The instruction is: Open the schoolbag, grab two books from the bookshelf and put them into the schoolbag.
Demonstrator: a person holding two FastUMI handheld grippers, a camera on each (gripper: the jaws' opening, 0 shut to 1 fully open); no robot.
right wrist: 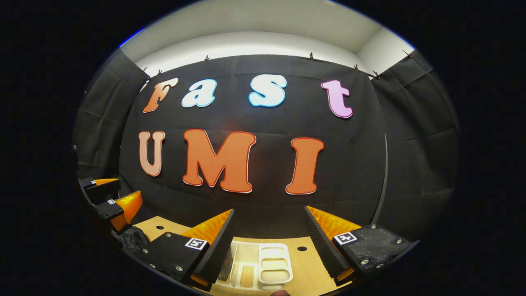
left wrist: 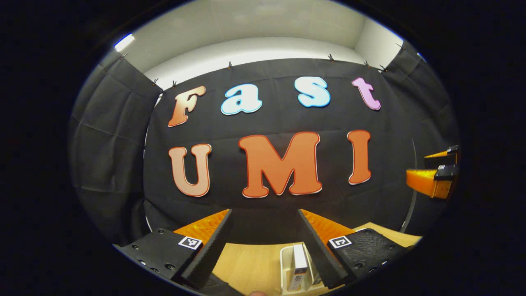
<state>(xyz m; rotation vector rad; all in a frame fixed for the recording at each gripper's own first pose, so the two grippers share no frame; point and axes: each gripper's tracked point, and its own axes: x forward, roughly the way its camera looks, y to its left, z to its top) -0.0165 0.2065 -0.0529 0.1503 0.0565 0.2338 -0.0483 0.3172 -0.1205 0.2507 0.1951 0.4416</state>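
My left gripper [left wrist: 265,213] is held up above the table, open, with nothing between its fingers. Below it stands a white bookshelf rack [left wrist: 284,267] holding an upright book with a white spine [left wrist: 299,263]. My right gripper [right wrist: 269,209] is also open and empty, raised over the same white rack [right wrist: 274,265], whose compartments face up. A dark book edge [right wrist: 226,263] shows beside my right gripper's left finger. A lump of dark fabric [right wrist: 132,239], possibly the schoolbag, lies at the table's left. Each gripper appears at the other's side: the right one [left wrist: 435,166], the left one [right wrist: 117,192].
The light wooden table [left wrist: 250,263] runs under both grippers up to the black cloth wall. Small round holes [right wrist: 302,248] dot the tabletop near the rack. A thin dark cable [right wrist: 384,181] hangs down the wall on the right.
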